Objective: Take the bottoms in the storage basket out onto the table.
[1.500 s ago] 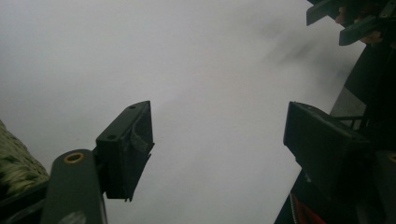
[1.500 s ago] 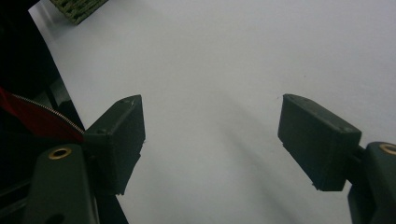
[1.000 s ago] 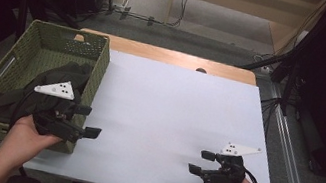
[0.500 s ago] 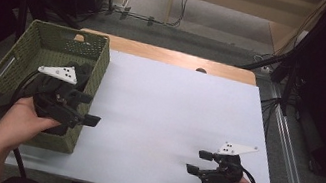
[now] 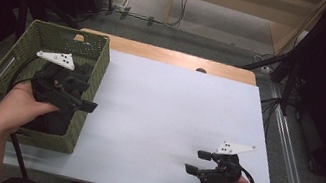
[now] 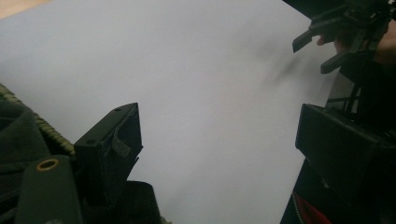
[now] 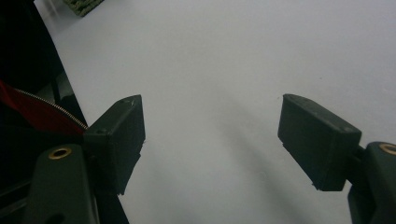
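Observation:
My left gripper (image 5: pixel 85 95) hovers over the near right part of a green woven basket (image 5: pixel 98 67), its jaws pointing right toward the white sheet (image 5: pixel 173 108). In the left gripper view the left gripper (image 6: pixel 215 135) stands open with nothing between its jaws, and the basket rim (image 6: pixel 42 123) lies beside the left jaw. Dark cloth (image 5: pixel 51 122) lies inside the basket. My right gripper (image 5: pixel 196 162) rests low over the sheet's near right corner, jaws pointing left. Seen from its own camera, the right gripper (image 7: pixel 212 130) is open over bare sheet.
The white sheet covers a wooden table (image 5: pixel 167 55) whose far edge shows. The basket corner (image 7: pixel 81 5) appears far off in the right gripper view, and red fabric with a zip (image 7: pixel 32 114) sits at its left edge. Metal rails (image 5: pixel 291 160) run along the table's right side.
My left hand has carried its gripper away from the near edge and higher, further over the basket. The right gripper has kept still. Both sets of jaws look unchanged.

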